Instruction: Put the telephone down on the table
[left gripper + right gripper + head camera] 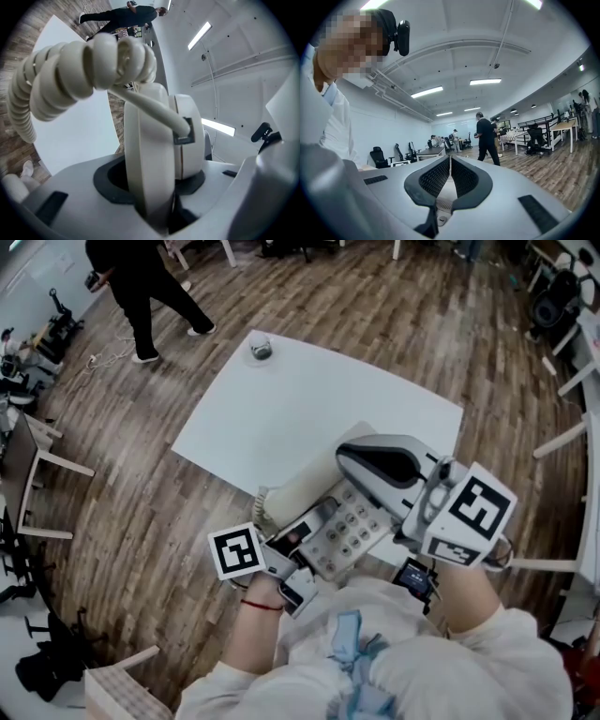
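A beige telephone [342, 532] with a keypad is held over the near edge of the white table [281, 399]. Its coiled cord [263, 502] hangs at its left end. My left gripper [286, 547] is shut on that end. In the left gripper view the jaws clamp the cream telephone [154, 154] just below the cord's plug, and the cord [70, 70] curls up to the left. My right gripper [343, 458] lies across the telephone's far side, pointing left. The right gripper [450, 161] has its pads pressed together with nothing between them. Whether the telephone rests on the table I cannot tell.
A small grey round object [261, 350] sits at the table's far corner. A person in black [141, 287] walks on the wooden floor beyond it. A white-legged table [37, 451] stands at the left, and more furniture legs [562, 437] at the right.
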Action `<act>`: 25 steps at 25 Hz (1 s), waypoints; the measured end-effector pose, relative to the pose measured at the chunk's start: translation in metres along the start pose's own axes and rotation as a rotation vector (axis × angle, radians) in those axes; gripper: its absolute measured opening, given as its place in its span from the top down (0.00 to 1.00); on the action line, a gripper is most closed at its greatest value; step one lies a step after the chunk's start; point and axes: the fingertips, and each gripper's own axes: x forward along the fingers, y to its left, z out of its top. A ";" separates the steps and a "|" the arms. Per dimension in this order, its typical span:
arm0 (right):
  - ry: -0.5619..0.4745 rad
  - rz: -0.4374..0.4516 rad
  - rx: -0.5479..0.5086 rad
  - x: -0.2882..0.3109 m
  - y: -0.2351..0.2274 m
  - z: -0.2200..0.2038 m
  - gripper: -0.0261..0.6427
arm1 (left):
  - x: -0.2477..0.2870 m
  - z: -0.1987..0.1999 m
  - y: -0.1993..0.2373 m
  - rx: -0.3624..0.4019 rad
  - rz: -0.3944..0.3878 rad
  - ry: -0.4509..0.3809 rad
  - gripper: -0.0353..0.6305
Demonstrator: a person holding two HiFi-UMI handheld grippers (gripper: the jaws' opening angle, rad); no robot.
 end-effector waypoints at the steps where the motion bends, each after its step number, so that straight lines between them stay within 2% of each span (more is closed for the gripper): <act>1: 0.000 -0.009 0.002 0.001 -0.005 0.000 0.91 | 0.003 0.005 0.002 -0.001 0.000 0.001 0.67; 8: -0.006 -0.088 0.014 0.013 -0.037 -0.003 0.91 | 0.017 0.038 0.015 -0.019 -0.007 0.033 0.67; 17: -0.016 -0.219 0.046 0.040 -0.064 0.003 0.91 | 0.025 0.083 0.015 -0.008 -0.009 0.151 0.67; 25: -0.042 -0.286 0.062 0.049 -0.073 -0.001 0.91 | 0.027 0.103 0.026 0.009 -0.007 0.195 0.67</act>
